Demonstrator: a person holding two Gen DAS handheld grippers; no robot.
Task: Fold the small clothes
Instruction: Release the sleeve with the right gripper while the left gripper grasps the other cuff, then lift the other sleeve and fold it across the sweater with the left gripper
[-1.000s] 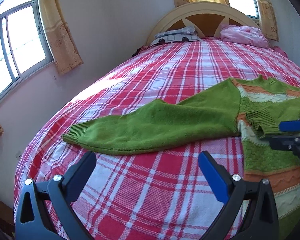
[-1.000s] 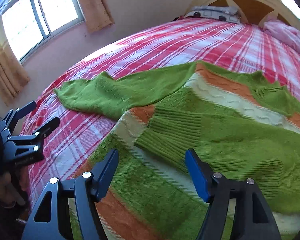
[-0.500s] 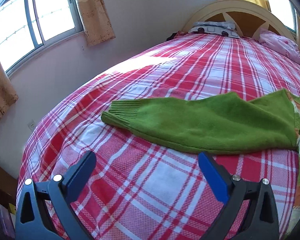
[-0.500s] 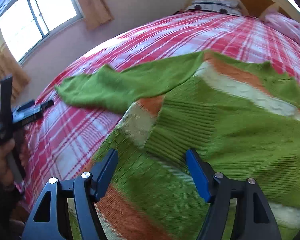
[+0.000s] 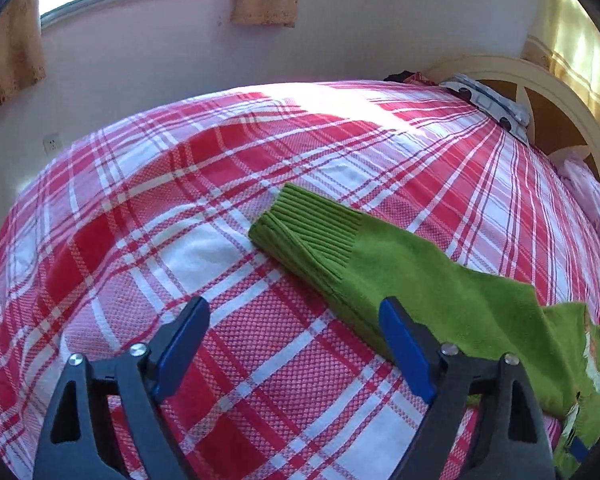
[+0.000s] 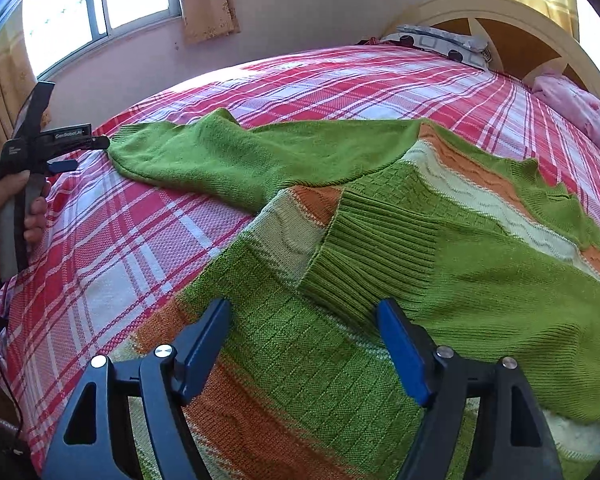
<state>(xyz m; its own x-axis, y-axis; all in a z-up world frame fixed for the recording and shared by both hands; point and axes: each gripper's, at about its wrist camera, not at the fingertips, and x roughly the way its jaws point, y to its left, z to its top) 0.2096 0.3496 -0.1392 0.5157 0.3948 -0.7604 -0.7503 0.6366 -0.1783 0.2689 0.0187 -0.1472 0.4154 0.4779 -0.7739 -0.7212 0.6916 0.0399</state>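
Note:
A green knit sweater with orange and cream stripes lies on the red plaid bed. One sleeve is folded across its body, its ribbed cuff just ahead of my right gripper, which is open and empty above the sweater. The other sleeve stretches left across the bed, ending in a ribbed cuff. My left gripper is open and empty, hovering just short of that cuff. It also shows at the left of the right wrist view, beside the sleeve end.
The bed is covered in red and white plaid. A patterned pillow and a pink cloth lie by the headboard. A wall with a curtained window runs along the far bedside.
My left gripper has swung left and closer to the outstretched sleeve's cuff, which now lies just ahead of it. My right gripper has stayed over the folded sleeve cuff.

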